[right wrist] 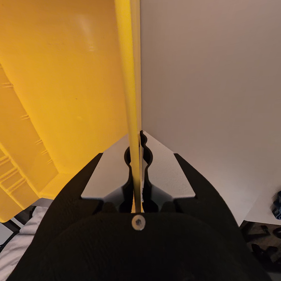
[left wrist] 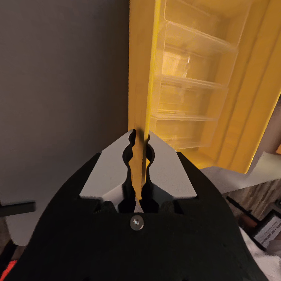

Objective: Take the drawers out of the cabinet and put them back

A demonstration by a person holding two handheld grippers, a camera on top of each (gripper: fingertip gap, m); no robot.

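Yellow cabinet (left wrist: 237,106): its top ran past the upper edge in the left wrist view; its left side ran off the left edge in the right wrist view (right wrist: 60,76).
Clear drawers (left wrist: 194,94): smeared by blur, contents could not be told.
Gripped yellow edges: partly hidden between the fingers of the left gripper (left wrist: 140,133) and right gripper (right wrist: 139,133).
Labelled dark box (left wrist: 267,234): cut by the right edge, blurred.
Blue object (right wrist: 277,205): cut off, kind unclear.
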